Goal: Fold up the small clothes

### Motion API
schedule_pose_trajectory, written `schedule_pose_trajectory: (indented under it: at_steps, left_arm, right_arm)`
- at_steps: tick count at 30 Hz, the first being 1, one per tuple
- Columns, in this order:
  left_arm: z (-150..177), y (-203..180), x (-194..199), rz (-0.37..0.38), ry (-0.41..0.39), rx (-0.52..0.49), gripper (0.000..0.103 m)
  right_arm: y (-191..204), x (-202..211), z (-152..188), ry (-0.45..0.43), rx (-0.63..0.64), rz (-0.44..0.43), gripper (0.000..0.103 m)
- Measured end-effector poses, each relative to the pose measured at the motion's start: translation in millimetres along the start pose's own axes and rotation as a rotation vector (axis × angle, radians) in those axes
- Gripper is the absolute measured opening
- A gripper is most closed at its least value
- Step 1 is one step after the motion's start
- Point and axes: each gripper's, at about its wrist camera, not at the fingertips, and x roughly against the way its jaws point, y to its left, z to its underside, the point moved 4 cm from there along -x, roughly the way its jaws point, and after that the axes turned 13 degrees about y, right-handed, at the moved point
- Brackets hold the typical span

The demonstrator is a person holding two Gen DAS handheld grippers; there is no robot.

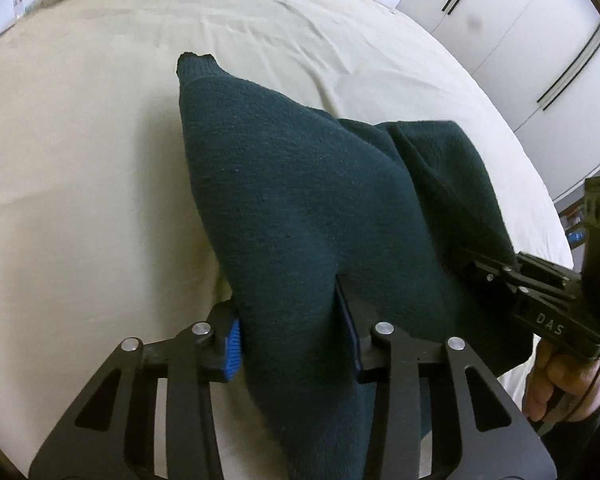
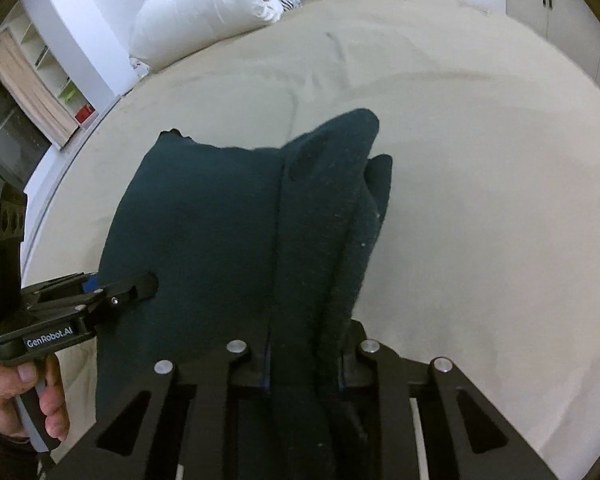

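Both tongs, left (image 1: 292, 332) and right (image 2: 304, 364), are clenched on the near edge of the dark teal knitted garment (image 1: 300, 200), held above the beige bed sheet (image 1: 80, 160); mid-fold, I judge, so next carry that edge forward and lay it flat

Open bedsheet (image 2: 480, 200) all around; only white pillow (image 2: 196, 16) at far edge.
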Motion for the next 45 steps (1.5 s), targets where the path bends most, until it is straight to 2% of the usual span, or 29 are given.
schedule_pose_trajectory:
  at_steps: [8,12,17,23,27,34,37,39,40,41,43,45]
  left_arm:
    - [31,10,50,-0.003,-0.056,0.0,0.035]
    - [66,27,88,-0.023,-0.089,-0.003,0.035]
    - [116,53,125,-0.065,-0.112,0.002,0.035]
    - [175,89,149,-0.089,-0.11,0.04,0.035]
    - [206,116,148,-0.088,-0.097,0.07,0.035]
    - [233,160,109,-0.056,-0.047,0.132,0.037]
    - [238,167,102,-0.033,-0.062,0.14,0.04]
    - [240,169,100,-0.036,-0.07,0.129,0.048]
    - [245,174,102,-0.035,-0.071,0.131,0.052]
    - [245,176,103,-0.032,-0.072,0.138,0.053]
    - [244,179,100,-0.024,-0.08,0.158,0.058]
    - [245,175,97,-0.018,-0.085,0.171,0.058]
  right_arm:
    - [54,40,17,-0.071,0.09,0.024,0.023]
    - [83,57,37,-0.094,0.103,-0.044,0.023]
    - [133,54,59,-0.086,0.143,-0.117,0.022]
    - [172,39,92,-0.04,0.149,-0.233,0.022]
    - [190,20,107,0.006,0.147,-0.288,0.022]
    - [184,-14,126,0.081,0.088,-0.334,0.023]
    - [170,-23,132,0.091,0.037,-0.404,0.025]
    - [160,-33,136,0.101,0.012,-0.421,0.031]
    - [157,-37,139,0.106,0.001,-0.417,0.043]
    - [152,-42,142,0.107,-0.018,-0.423,0.049]
    - [147,-40,152,0.101,-0.054,-0.463,0.049]
    - [139,-32,158,0.098,-0.076,-0.48,0.053]
